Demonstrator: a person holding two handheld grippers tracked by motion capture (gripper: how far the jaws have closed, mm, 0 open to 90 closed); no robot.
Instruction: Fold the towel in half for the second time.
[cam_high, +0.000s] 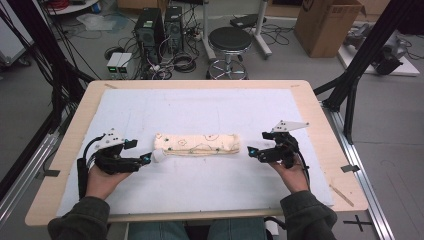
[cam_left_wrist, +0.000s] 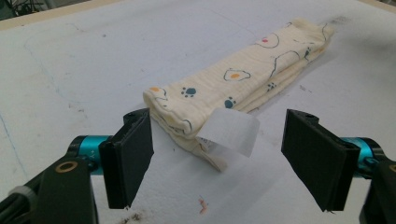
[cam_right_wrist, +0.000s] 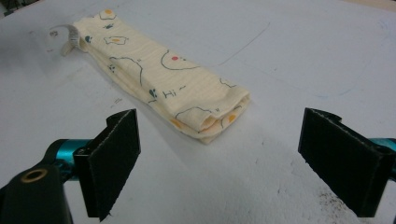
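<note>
Both hand-held grippers — left (cam_high: 146, 159), right (cam_high: 251, 151) — gape empty at either end of the folded patterned cloth (cam_high: 196, 144), folding apparently finished, or one fold left.

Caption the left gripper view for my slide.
Open left gripper poised at the tagged end of a folded patterned cloth.

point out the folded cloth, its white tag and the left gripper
folded cloth (cam_high: 197, 144), high view, middle of its printed top
white tag (cam_left_wrist: 229, 131), left gripper view, flat face of the label
left gripper (cam_left_wrist: 217, 156), left gripper view, midway between its open jaws
</note>
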